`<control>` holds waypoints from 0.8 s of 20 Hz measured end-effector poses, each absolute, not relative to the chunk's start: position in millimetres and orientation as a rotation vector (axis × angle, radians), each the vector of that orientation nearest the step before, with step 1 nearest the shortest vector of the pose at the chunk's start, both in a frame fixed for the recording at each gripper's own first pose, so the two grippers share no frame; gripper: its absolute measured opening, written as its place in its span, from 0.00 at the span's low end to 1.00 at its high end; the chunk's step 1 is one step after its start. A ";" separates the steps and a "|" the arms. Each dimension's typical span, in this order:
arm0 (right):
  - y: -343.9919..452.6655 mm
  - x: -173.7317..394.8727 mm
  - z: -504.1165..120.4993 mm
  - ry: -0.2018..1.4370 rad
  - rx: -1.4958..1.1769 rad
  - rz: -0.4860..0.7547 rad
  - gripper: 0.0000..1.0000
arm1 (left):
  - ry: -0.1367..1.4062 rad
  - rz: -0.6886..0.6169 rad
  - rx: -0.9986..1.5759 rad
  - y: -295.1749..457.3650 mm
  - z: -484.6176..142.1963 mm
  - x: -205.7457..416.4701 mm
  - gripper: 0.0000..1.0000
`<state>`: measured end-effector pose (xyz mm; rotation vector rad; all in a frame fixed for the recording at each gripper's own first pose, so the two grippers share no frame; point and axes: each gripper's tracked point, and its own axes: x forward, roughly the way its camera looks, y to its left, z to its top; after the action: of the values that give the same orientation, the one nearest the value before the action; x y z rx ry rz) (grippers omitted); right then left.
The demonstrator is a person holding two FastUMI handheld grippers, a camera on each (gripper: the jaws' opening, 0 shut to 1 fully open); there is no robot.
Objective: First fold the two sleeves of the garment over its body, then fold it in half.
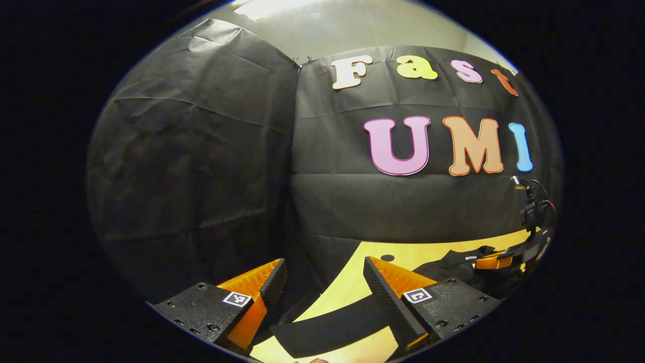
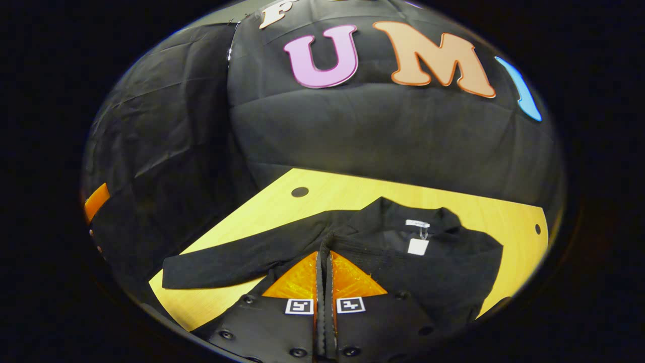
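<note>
A black garment [image 2: 443, 272] lies spread on the yellow table [image 2: 347, 194], collar to the far side, with a white tag [image 2: 417, 246] at the neck. One sleeve [image 2: 227, 262] stretches out flat to the left. My right gripper [image 2: 325, 254] is shut on a ridge of the garment's black cloth, over the body just left of the collar. In the left gripper view my left gripper [image 1: 325, 267] is open above the outstretched sleeve [image 1: 327, 327], with nothing between its fingers. Farther off to the right, the right gripper [image 1: 496, 261] rests on the bunched garment [image 1: 448, 267].
The table has small round holes [image 2: 300, 192] near its far corners, and bare wood runs around the garment. Black cloth walls [image 2: 383, 131] close in the booth behind and to the left of the table.
</note>
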<state>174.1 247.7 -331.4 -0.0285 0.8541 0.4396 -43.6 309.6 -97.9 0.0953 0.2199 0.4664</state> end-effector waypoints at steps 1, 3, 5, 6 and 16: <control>254.2 173.5 -336.6 0.862 -0.026 0.438 0.03 | 0.232 0.471 0.100 315.1 -103.6 -45.5 0.93; 268.3 174.6 -338.8 0.859 -0.007 0.442 0.04 | 0.259 0.473 0.097 321.0 -116.6 -45.4 0.93; 278.8 175.2 -325.9 0.815 0.019 0.475 0.05 | 0.278 0.466 0.080 323.1 -127.7 -42.1 0.94; 286.4 176.0 -314.8 0.771 0.030 0.513 0.28 | 0.282 0.462 0.067 325.1 -131.7 -40.3 0.94; 208.1 168.9 -214.6 0.518 0.003 0.392 0.94 | 0.450 0.403 -0.052 349.1 -212.2 -41.6 0.94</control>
<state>168.9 208.1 -214.6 0.0031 0.5179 0.3924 -41.6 349.1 -212.2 -0.0522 0.4501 0.4028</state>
